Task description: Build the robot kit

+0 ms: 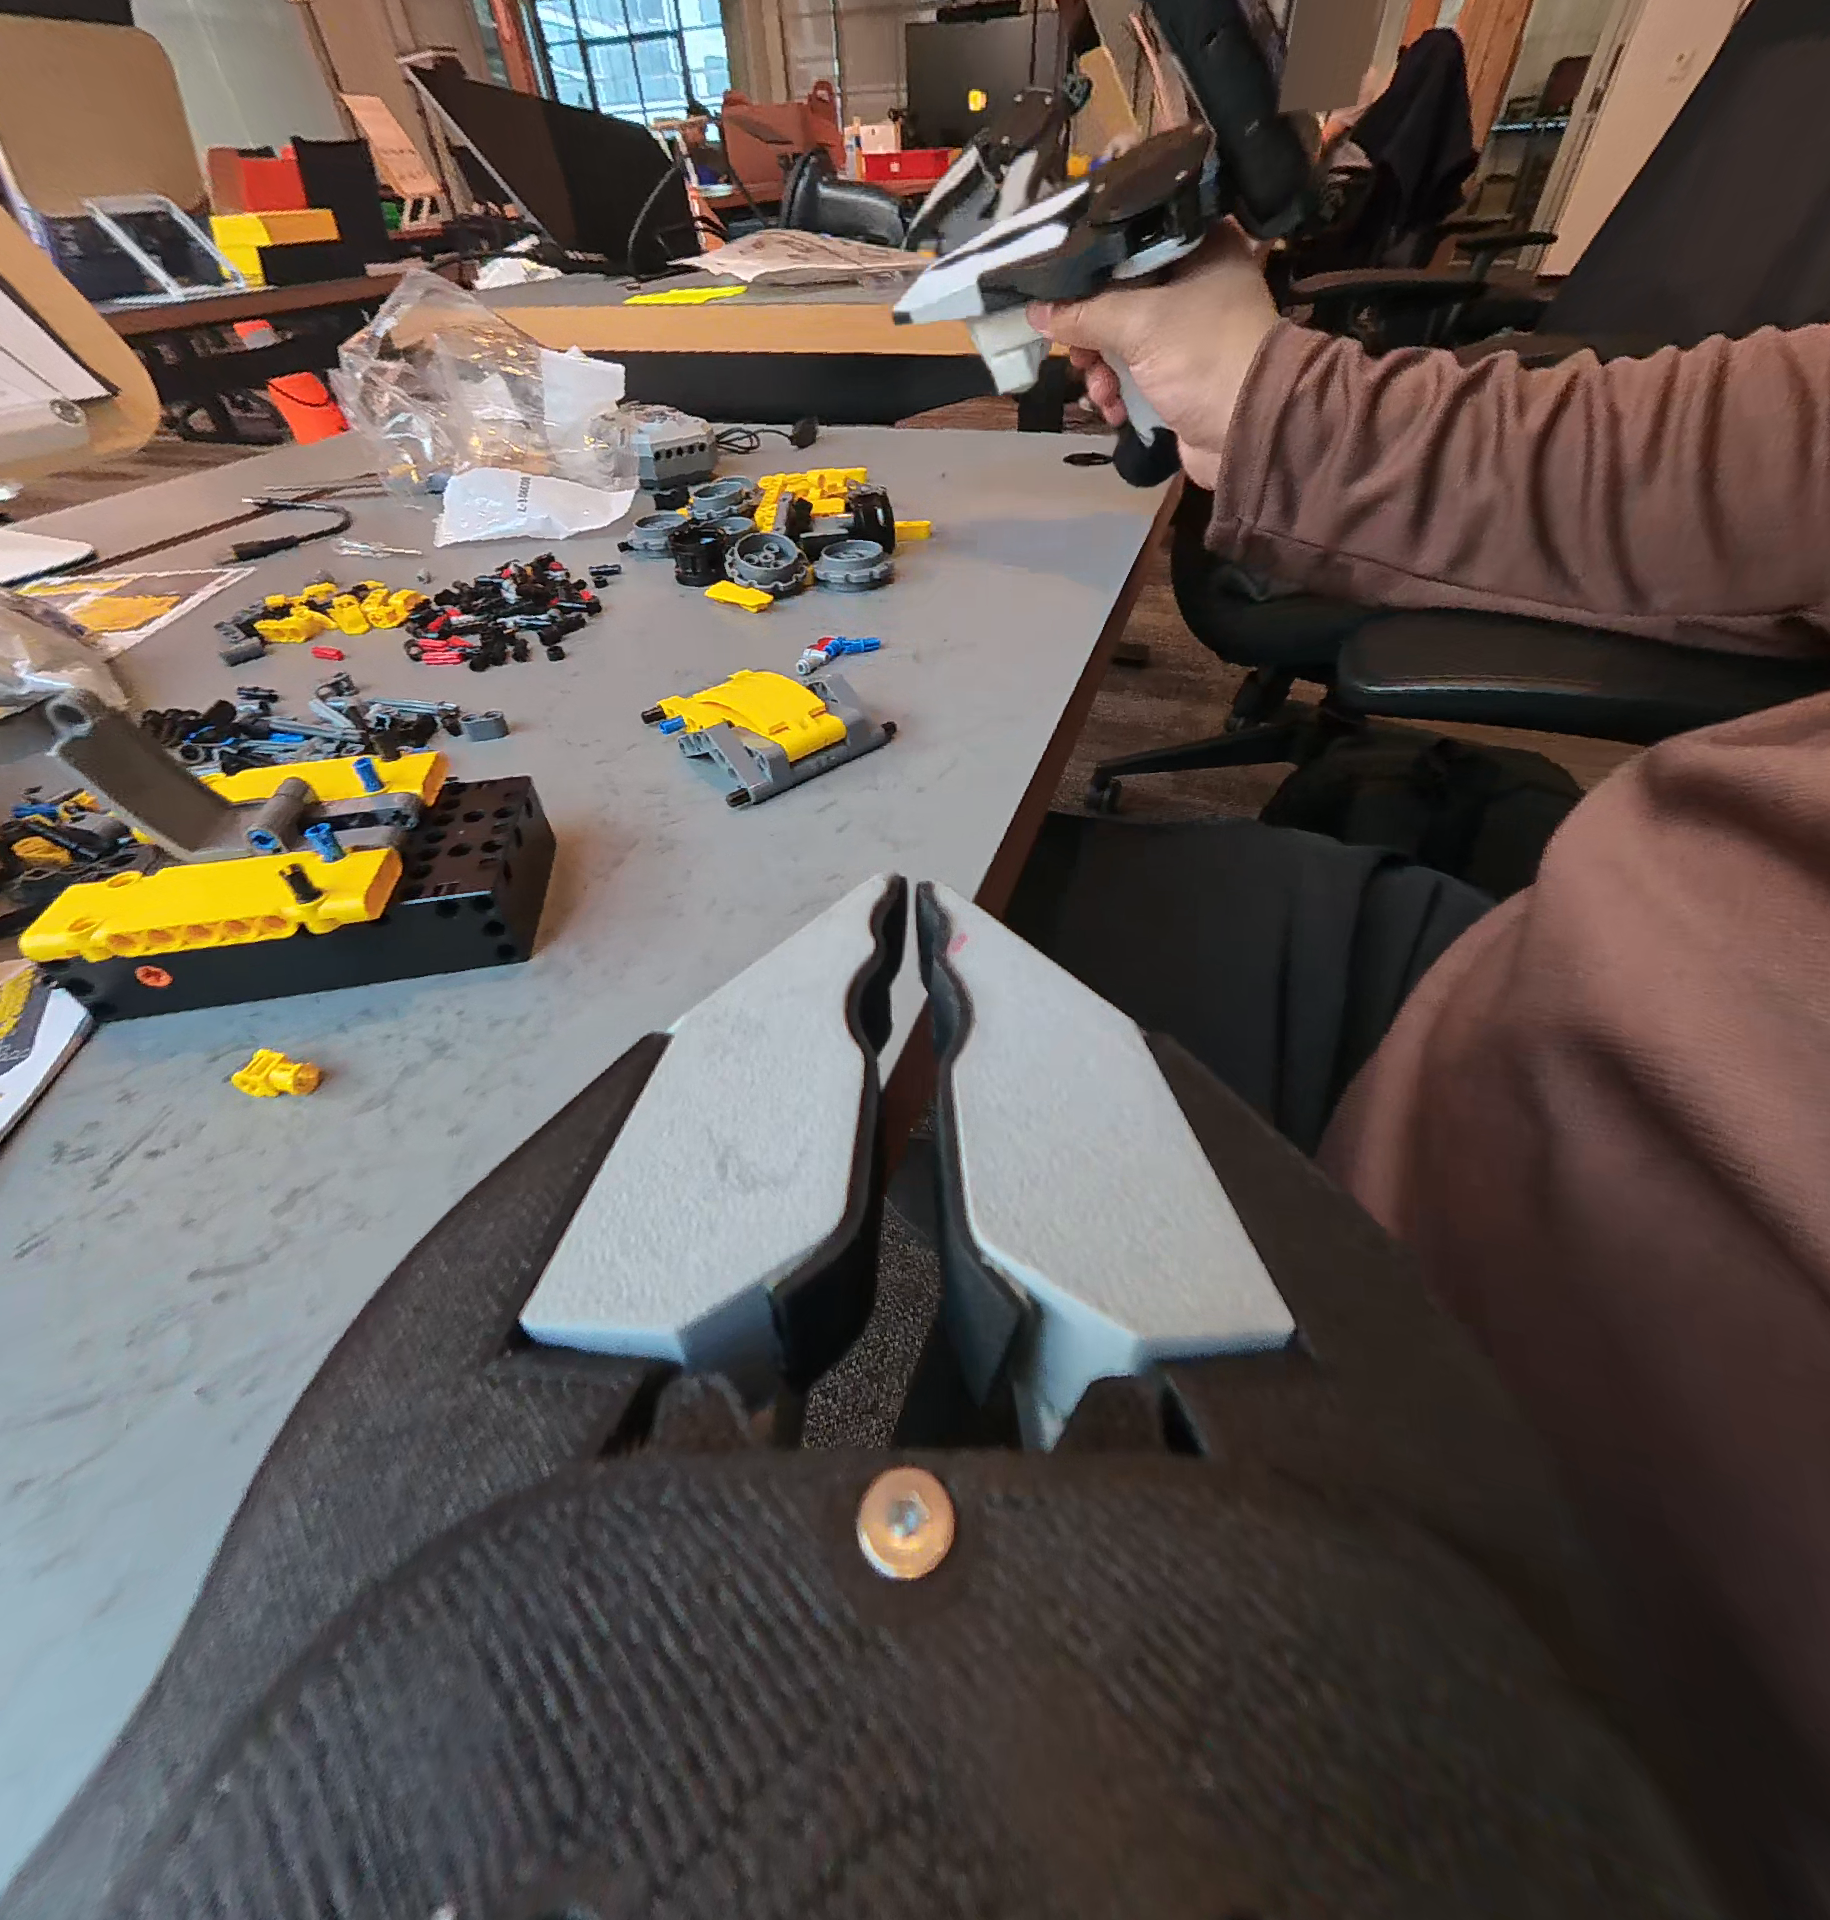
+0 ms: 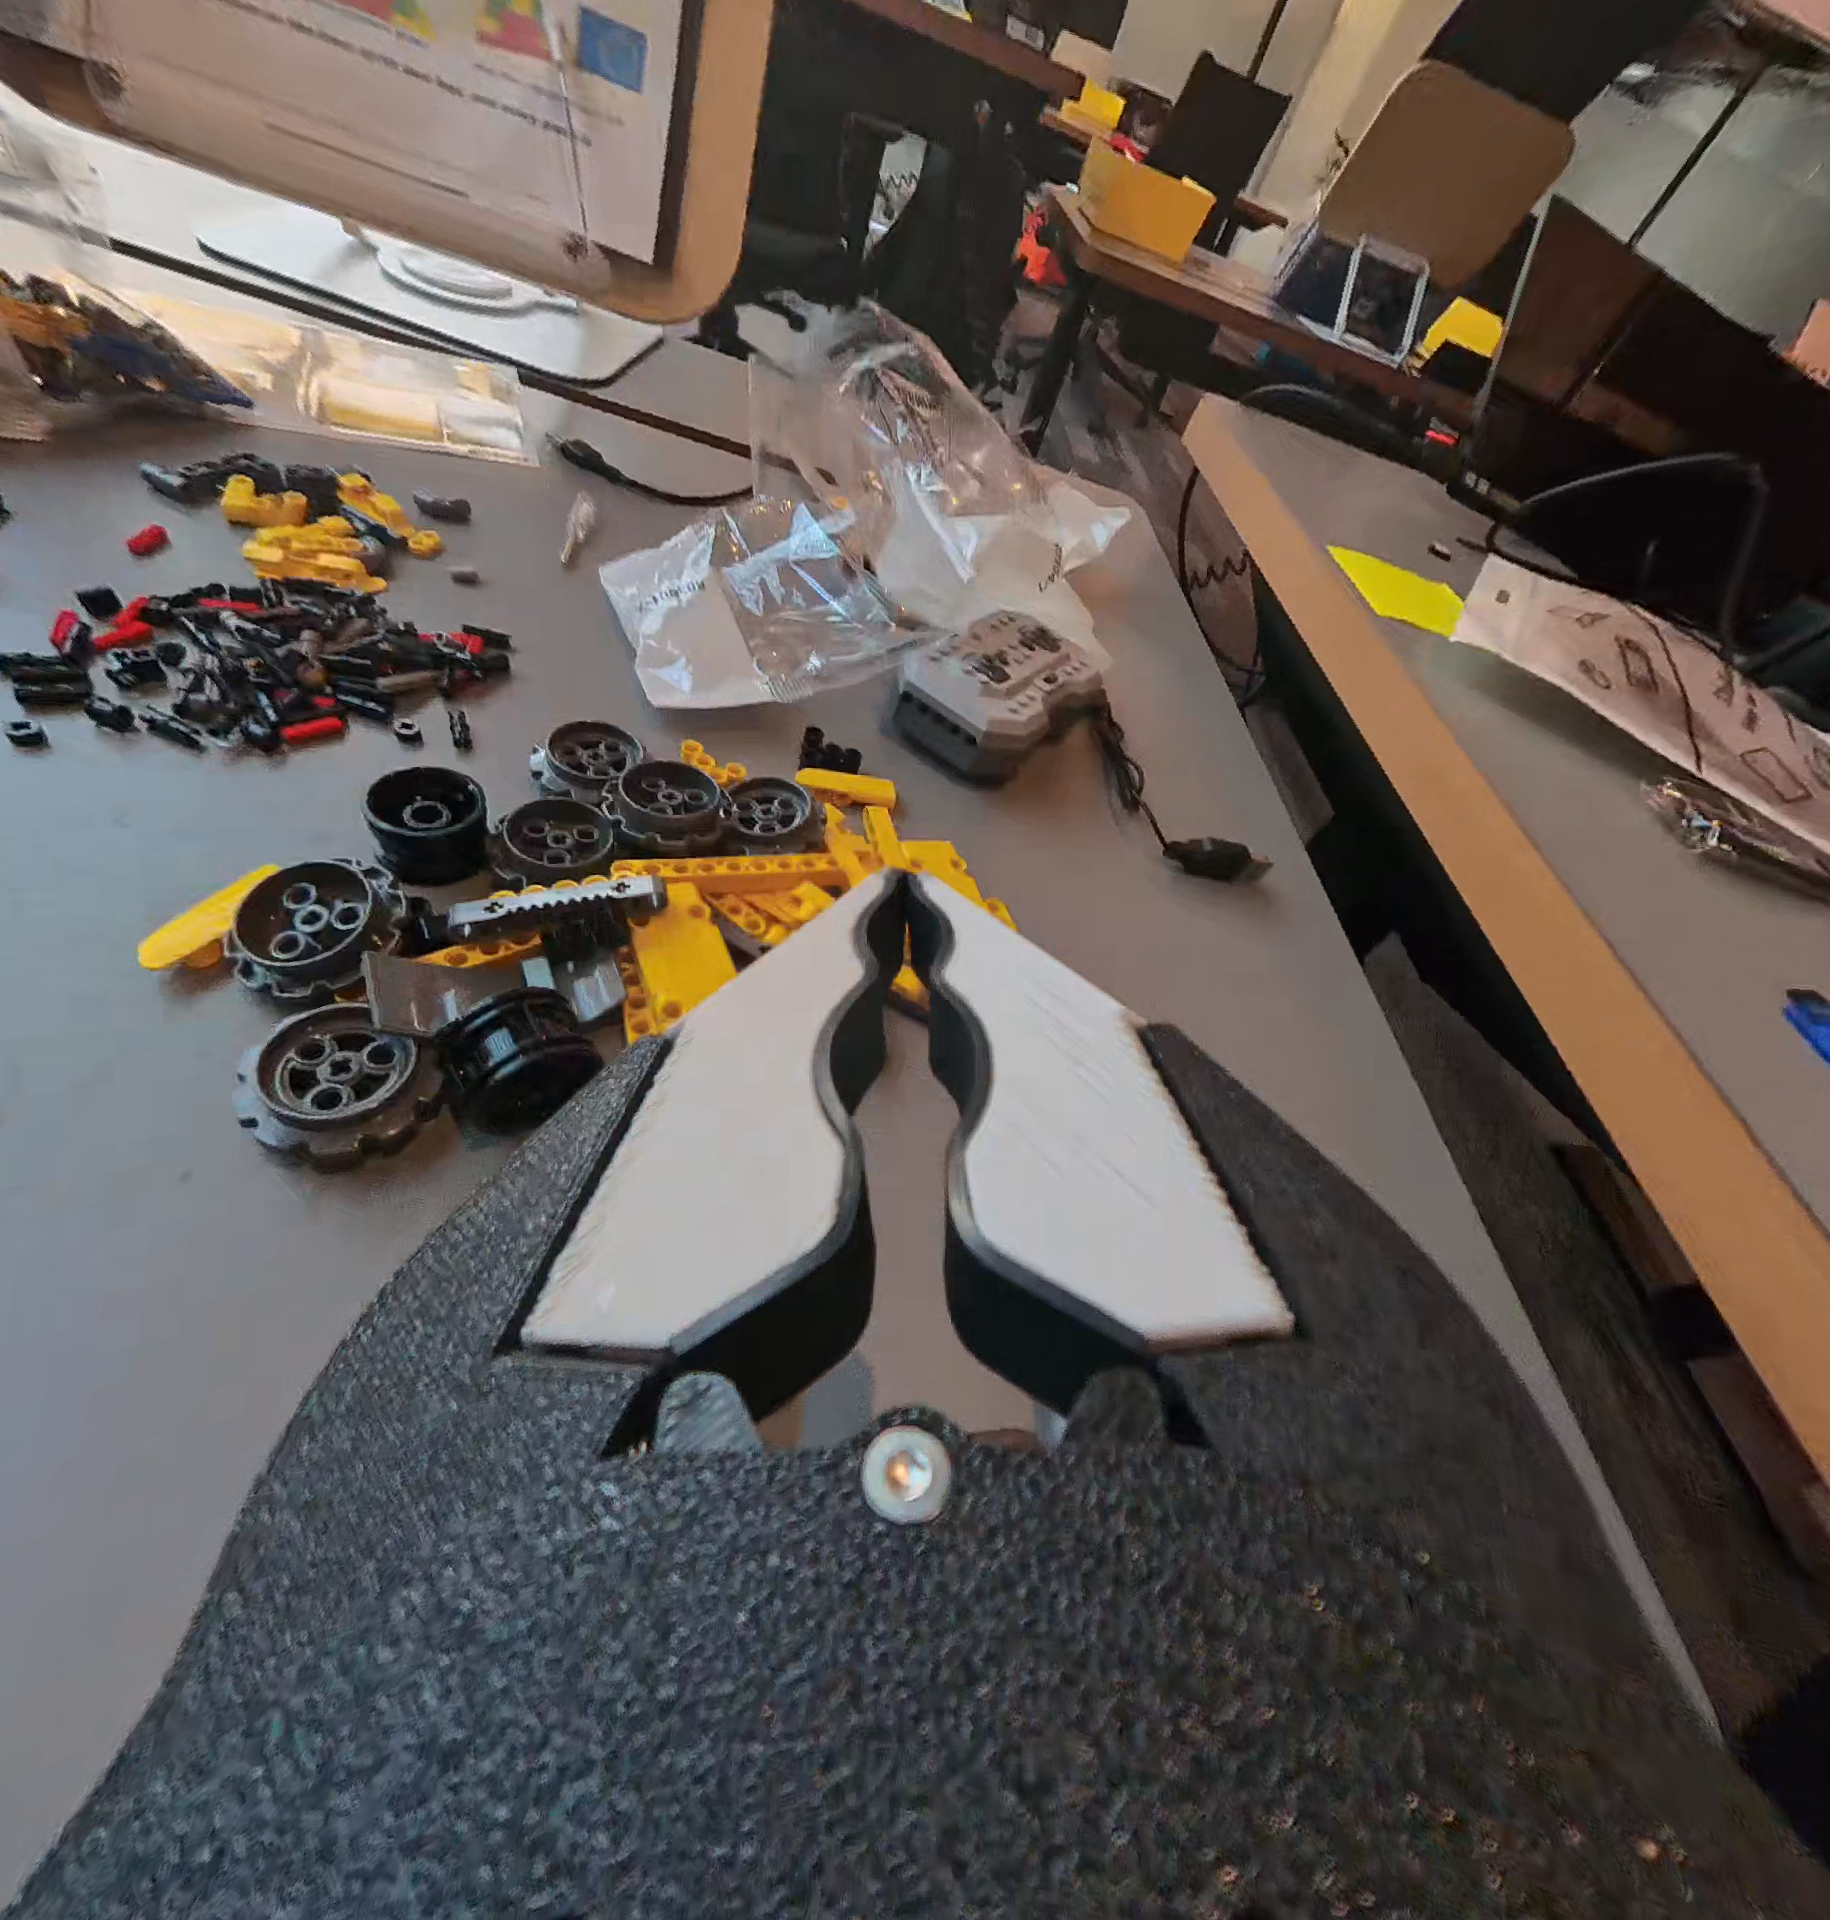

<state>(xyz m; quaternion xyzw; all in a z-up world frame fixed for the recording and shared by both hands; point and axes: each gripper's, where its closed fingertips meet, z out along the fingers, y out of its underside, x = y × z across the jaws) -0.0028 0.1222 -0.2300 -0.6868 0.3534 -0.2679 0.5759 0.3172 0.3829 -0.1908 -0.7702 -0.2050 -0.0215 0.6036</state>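
My left gripper [image 1: 910, 889] is shut and empty, held over the right edge of the grey table [image 1: 298, 1299]. Nearest to it are a small yellow piece [image 1: 275, 1074] and a black and yellow toy brick assembly [image 1: 287, 894]. A smaller yellow and grey assembly [image 1: 765, 727] lies farther off. My right gripper [image 2: 906, 883] is shut and empty, held above a pile of yellow beams [image 2: 755, 904] and black and grey wheels [image 2: 329, 1081]. It also shows in the left wrist view [image 1: 906, 310], raised in a person's hand [image 1: 1160, 364].
Heaps of small black, red and yellow pins [image 2: 256, 665] lie on the table. Clear plastic bags [image 2: 869, 551], a grey battery box [image 2: 994, 696] with a cable, and a booklet [image 1: 7, 1070] are there too. A second desk [image 2: 1513, 862] stands to the right. An office chair [image 1: 1493, 675] is beside the table. There is about 40 cm between the tips of the two grippers. My left gripper is the nearer one to the small yellow piece [image 1: 275, 1074]: about 15 cm, against 45 cm.
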